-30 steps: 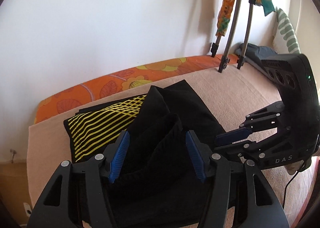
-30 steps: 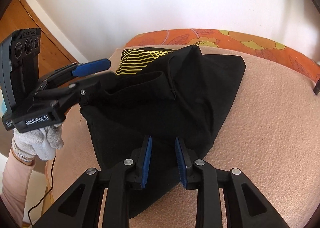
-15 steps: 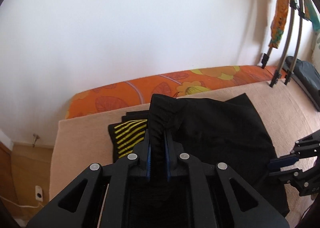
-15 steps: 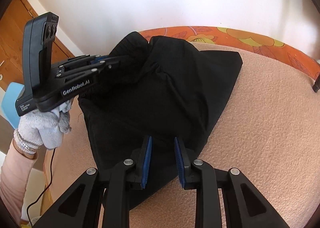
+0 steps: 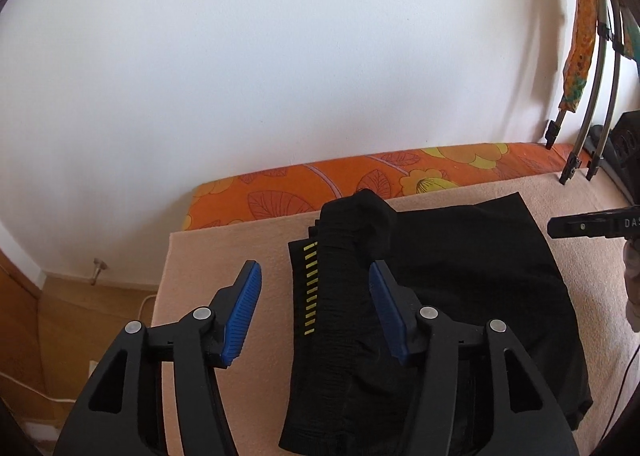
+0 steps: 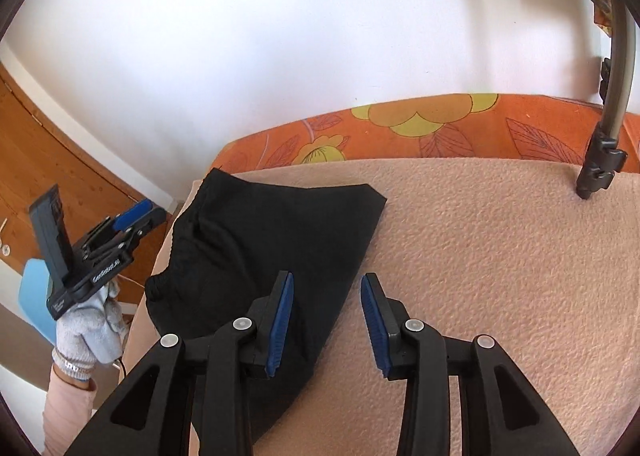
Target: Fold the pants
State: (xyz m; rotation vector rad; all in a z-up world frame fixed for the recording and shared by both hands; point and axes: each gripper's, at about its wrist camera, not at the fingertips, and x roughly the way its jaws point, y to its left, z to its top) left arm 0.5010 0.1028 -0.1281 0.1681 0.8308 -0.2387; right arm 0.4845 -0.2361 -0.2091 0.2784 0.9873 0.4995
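Pants (image 5: 460, 276) now released: left claw (image 5: 314, 312) and right claw (image 6: 326, 326) both spread wide.

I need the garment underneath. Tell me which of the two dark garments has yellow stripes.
The striped garment, lying mostly hidden under the plain black pants; only its left edge, with short yellow dashes, peeks out.

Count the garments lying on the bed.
2. The black pants lie folded on the peach blanket, with the open left gripper above them. A black garment with yellow stripes peeks out from under their left edge. More could be hidden beneath.
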